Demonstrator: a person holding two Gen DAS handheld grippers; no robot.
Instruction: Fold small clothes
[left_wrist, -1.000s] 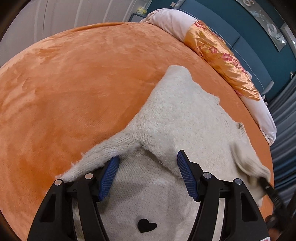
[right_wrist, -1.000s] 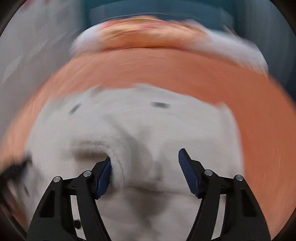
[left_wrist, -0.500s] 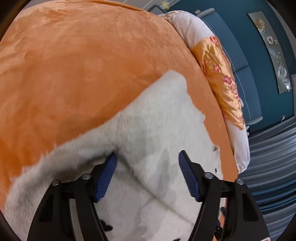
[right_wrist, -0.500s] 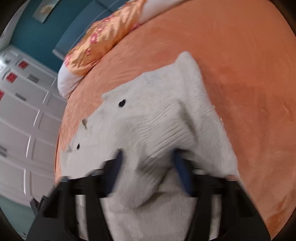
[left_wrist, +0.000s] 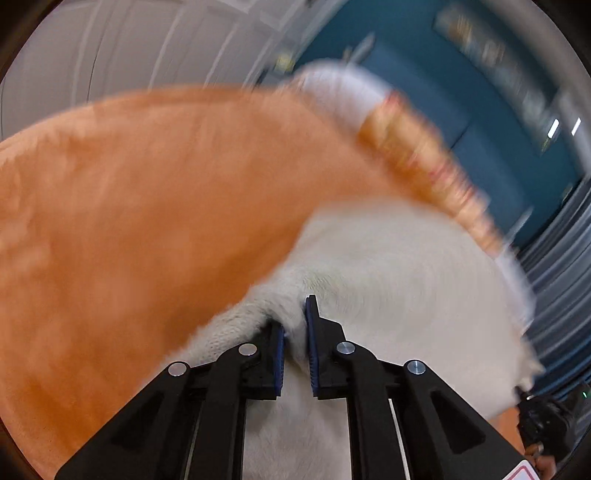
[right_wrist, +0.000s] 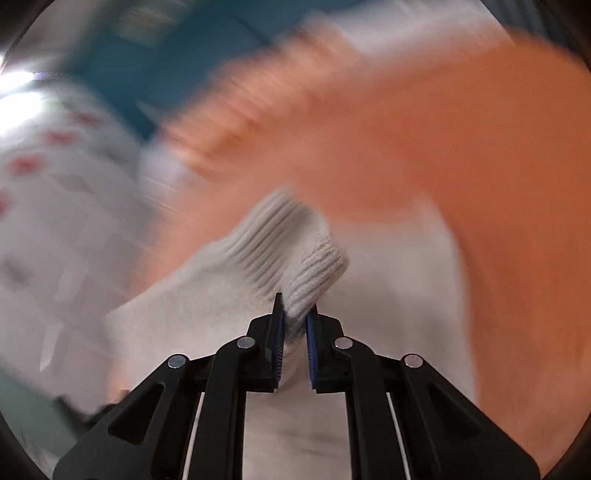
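A small cream knit sweater lies on an orange plush bedspread. My left gripper has its jaws closing, and the blue pads pinch a fold of the sweater's knit near a sleeve. In the right wrist view the sweater's ribbed edge bunches up between the pads of my right gripper, whose jaws are closing on it too. Both views are blurred by motion. The right gripper's black body shows at the lower right of the left wrist view.
A white and orange flowered quilt roll lies along the far side of the bed. Behind it is a teal wall and grey curtains. White cabinet doors stand beyond the bed in the right wrist view.
Both grippers went from wide open over the sweater to pinched on its knit. Both views swung and are now blurred; the right one now holds the ribbed edge lifted.
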